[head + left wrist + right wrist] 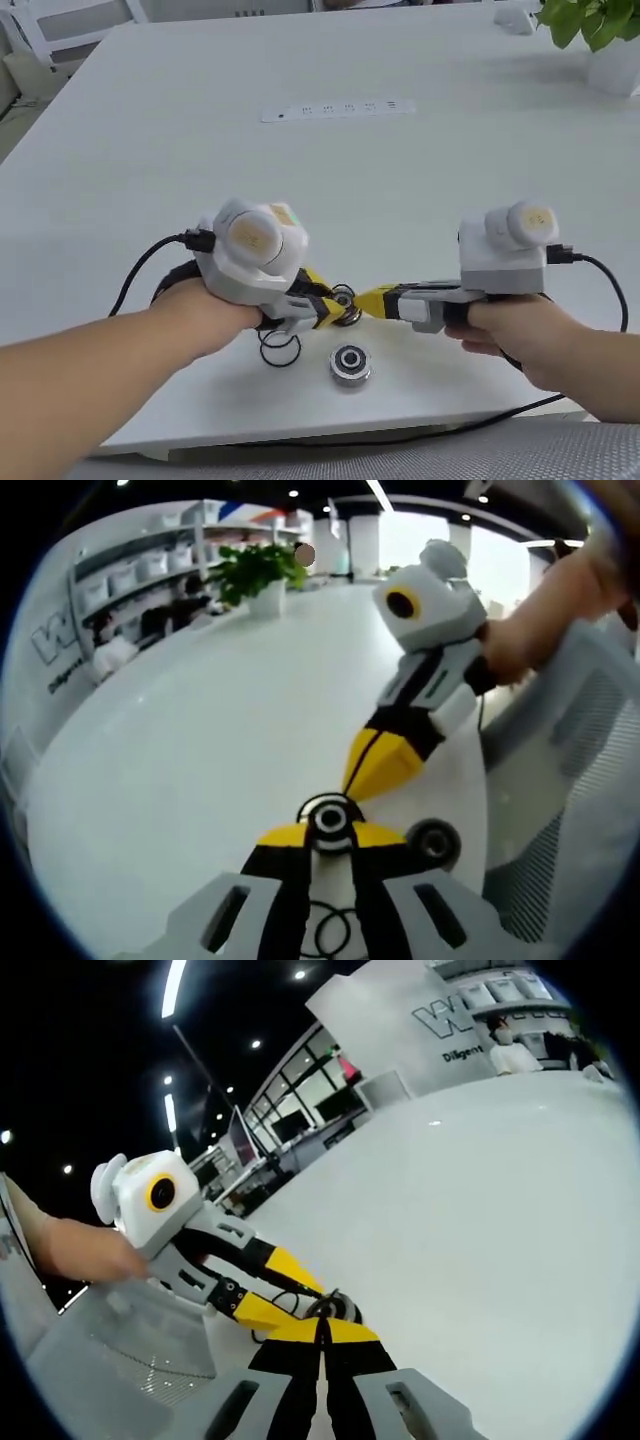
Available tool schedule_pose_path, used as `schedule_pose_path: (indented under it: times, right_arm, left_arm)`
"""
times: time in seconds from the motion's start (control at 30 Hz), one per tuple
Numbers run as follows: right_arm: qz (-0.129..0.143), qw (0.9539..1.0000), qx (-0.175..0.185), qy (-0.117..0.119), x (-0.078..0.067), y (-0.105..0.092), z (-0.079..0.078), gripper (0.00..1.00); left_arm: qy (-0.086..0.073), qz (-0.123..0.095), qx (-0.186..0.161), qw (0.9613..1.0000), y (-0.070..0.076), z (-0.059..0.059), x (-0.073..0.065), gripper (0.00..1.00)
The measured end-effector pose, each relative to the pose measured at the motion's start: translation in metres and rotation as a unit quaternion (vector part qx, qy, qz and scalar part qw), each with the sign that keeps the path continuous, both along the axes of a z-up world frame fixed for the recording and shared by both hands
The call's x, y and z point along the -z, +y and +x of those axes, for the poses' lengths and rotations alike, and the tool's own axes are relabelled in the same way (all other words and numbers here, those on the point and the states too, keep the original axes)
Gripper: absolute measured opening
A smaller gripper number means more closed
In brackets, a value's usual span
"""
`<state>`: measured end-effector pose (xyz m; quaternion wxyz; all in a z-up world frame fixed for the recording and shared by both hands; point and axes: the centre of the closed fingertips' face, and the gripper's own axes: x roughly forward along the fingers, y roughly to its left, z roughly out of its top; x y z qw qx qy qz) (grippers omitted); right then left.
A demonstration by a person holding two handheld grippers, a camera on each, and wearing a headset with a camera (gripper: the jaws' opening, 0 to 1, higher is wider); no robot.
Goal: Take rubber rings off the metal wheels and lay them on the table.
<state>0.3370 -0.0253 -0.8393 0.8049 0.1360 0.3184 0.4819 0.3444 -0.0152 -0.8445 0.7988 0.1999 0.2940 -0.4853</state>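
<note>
My left gripper (pixel 335 308) (pixel 330 835) is shut on a small metal wheel (pixel 345 298) (pixel 330 818) (pixel 338 1310), held just above the table near its front edge. From the right, my right gripper (pixel 362 298) (pixel 350 780) (pixel 320 1328) meets that wheel's rim, its yellow tips shut on the thin black rubber ring there. A second metal wheel (pixel 350 363) (pixel 433 842) lies flat on the table just in front. Loose black rubber rings (pixel 280 347) (pixel 330 932) lie on the table under the left gripper.
The white table (pixel 330 180) stretches far back. A white power strip (pixel 338 109) lies on it in the distance, and a potted plant (pixel 590 25) stands at the back right corner. Black cables (pixel 140 270) trail from both grippers. The table's front edge (pixel 330 432) is close.
</note>
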Motion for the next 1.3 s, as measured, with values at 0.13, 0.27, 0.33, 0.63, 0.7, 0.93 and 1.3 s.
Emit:
schedule_pose_path:
  times: [0.13,0.27,0.33,0.63,0.7,0.93,1.3]
  right_arm:
    - [0.002,1.0000,-0.001,0.000,0.000,0.000,0.001,0.00]
    - [0.003,1.0000,-0.003,-0.001,-0.001,0.000,0.001,0.00]
    - [0.003,1.0000,-0.005,-0.003,-0.002,0.001,0.001,0.00]
    - [0.008,0.9999,-0.010,-0.003,-0.006,0.004,-0.001,0.00]
    - [0.009,0.9999,-0.011,-0.002,-0.007,0.004,-0.002,0.00]
    - [0.014,0.9997,-0.018,-0.001,-0.010,0.007,-0.004,0.00]
    - [0.025,0.9992,-0.030,0.000,-0.019,0.012,-0.009,0.00]
  left_arm:
    - [-0.006,-0.009,0.006,0.9999,0.001,-0.003,-0.008,0.20]
    - [-0.007,-0.023,0.005,0.9997,0.004,-0.006,-0.018,0.25]
    - [-0.009,-0.027,0.004,0.9996,0.006,-0.008,-0.022,0.27]
    - [-0.001,-0.031,0.011,0.9995,0.016,-0.021,-0.025,0.39]
    - [-0.001,-0.035,0.010,0.9993,0.019,-0.023,-0.029,0.41]
    - [0.005,-0.052,0.007,0.9986,0.023,-0.031,-0.039,0.49]
    - [0.005,-0.061,0.004,0.9981,0.036,-0.042,-0.048,0.60]
